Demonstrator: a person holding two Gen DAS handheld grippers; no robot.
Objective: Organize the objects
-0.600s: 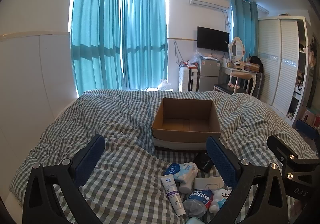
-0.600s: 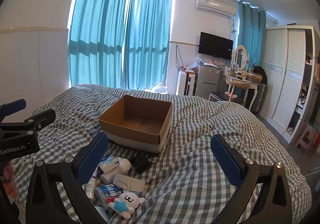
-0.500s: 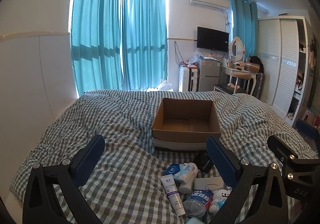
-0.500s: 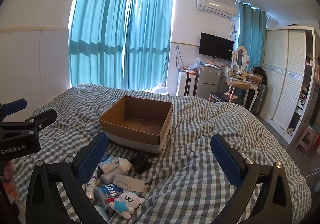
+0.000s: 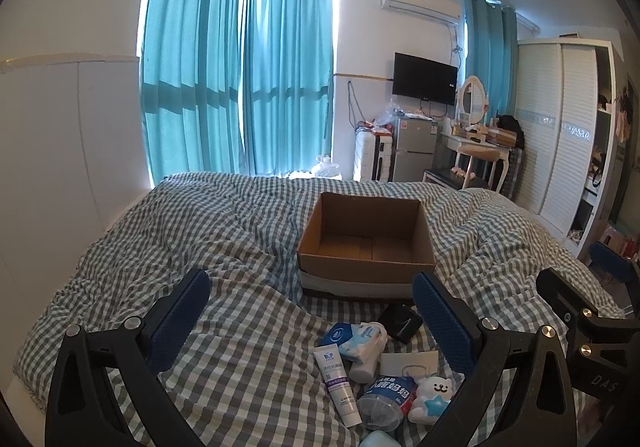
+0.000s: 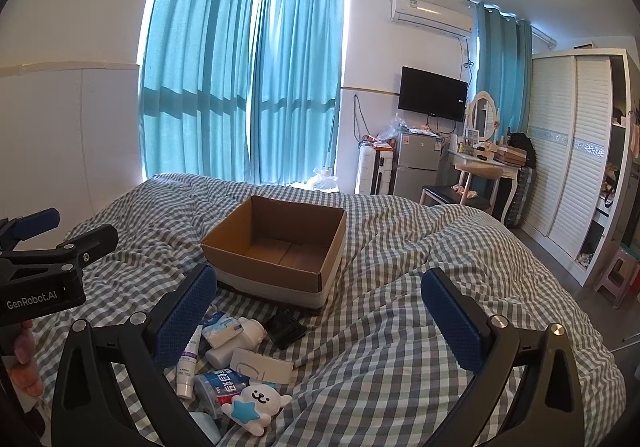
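Checked grey-and-white bedding covers the bed (image 5: 224, 247), which serves as the surface for the whole job, rumpled but flat enough in the middle to carry a load. Next in size, the cardboard box (image 5: 366, 243) sits open-topped and empty toward the far centre, seemingly set there as the container the loose things should go into. Both tools hover above the near edge of the bed: the left tool (image 5: 310, 313) has its blue-padded fingers spread wide and holds nothing, and the right tool (image 6: 320, 309) is likewise wide apart and empty, probably ready for a first pick. Just near of the box lies the pile to be sorted: a water bottle (image 5: 384, 399) on its side, a white tube (image 5: 336, 381), a blue-and-white tissue pack (image 5: 354, 337), a white card (image 5: 408, 363), a small white bear toy (image 6: 256, 405) holding a blue star, and a little black case (image 5: 400, 321) nearest the box. They lie touching in a heap, so lifting one may disturb its neighbours.
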